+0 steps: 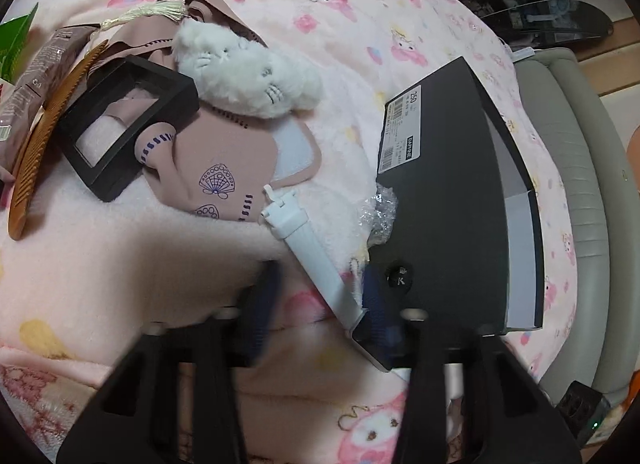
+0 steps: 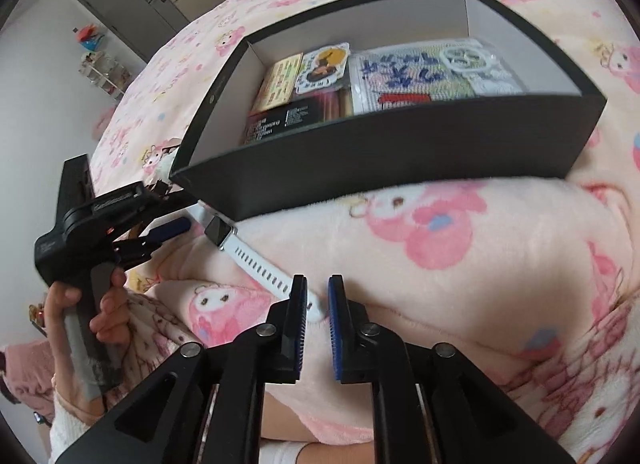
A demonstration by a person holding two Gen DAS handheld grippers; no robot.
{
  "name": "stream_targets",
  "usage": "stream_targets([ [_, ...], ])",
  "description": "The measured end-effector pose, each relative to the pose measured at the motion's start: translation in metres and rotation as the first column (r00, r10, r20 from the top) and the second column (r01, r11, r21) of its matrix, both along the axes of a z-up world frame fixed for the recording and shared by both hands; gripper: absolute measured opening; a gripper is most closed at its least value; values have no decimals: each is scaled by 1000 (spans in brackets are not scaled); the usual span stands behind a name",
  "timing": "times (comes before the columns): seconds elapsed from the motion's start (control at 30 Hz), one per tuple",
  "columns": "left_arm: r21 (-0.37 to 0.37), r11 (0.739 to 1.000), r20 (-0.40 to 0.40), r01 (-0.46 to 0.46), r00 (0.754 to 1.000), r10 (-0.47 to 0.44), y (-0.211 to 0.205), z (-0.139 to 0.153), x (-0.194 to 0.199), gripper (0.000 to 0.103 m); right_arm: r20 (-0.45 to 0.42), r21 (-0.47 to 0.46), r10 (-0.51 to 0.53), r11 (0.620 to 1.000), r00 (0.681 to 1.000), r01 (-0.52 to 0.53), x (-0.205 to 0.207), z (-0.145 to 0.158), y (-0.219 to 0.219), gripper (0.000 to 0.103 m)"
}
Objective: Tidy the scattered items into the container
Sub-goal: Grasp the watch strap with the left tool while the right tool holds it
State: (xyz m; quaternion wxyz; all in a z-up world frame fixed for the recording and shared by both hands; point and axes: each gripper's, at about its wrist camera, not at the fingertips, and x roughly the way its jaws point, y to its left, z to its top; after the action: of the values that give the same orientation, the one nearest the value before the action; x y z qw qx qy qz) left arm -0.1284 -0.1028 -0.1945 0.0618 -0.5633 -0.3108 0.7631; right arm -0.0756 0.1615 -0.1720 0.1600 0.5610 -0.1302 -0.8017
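- Pink fleece blanket [image 2: 460, 264], printed with cartoon characters, is covering the whole bed and carrying everything else.
- A black shoebox [image 2: 392, 172] is sitting open on the blanket, with flat packets, a sticker and a clear bag of patterned pieces lying on its floor.
- A white-strapped smartwatch [image 2: 256, 264] is lying on the blanket just beside the box's near left corner, its dark face [image 2: 218, 230] almost touching the box wall.
- The left gripper [image 1: 320, 296] is hanging low over the watch with its blue pads spread wide apart; the white strap [image 1: 316, 260] is running between them, and the right pad is sitting at the strap's edge by the watch face.
- Whether either pad is actually pressing on the watch, I cannot tell.
- The right gripper [image 2: 318, 316] is hovering over the strap's free end with its jaws narrowly parted, gripping nothing.
- In the right wrist view, the person's left hand [image 2: 104, 304] is wrapping around the handle of the other tool.
- Farther off in the left wrist view, a white plush toy [image 1: 248, 76], a black frame [image 1: 128, 124], a wooden comb [image 1: 44, 144] and a dusty-pink pouch [image 1: 224, 152] are lying scattered.
- Crumpled clear plastic [image 1: 380, 212] is resting against the box wall.
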Motion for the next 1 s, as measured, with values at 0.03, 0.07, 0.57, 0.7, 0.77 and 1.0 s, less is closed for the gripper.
stream_targets([
  [0.03,-4,1000,0,9,1000,-9,1,0,1,14,17,-5,13,1000,1000,-13,1,-5,-4,14],
  [0.07,-1,1000,-4,21,1000,-21,1,1,3,12,28,-10,22,1000,999,-21,2,-8,-7,16],
  [0.57,-9,997,-20,-76,997,76,-13,1,-1,41,21,-6,60,998,998,-60,-4,-29,-27,32],
  [0.7,1,1000,-25,-27,999,27,-5,-2,-7,4,-19,-24,36,999,999,-36,-3,-19,-20,5],
  [0.77,21,1000,-36,-6,999,7,-4,3,0,2,-69,-30,8,999,998,-10,-1,-7,-12,4],
  [1.0,100,993,-55,58,997,-53,-1,14,37,5,-153,-8,-86,996,985,86,2,19,18,4],
])
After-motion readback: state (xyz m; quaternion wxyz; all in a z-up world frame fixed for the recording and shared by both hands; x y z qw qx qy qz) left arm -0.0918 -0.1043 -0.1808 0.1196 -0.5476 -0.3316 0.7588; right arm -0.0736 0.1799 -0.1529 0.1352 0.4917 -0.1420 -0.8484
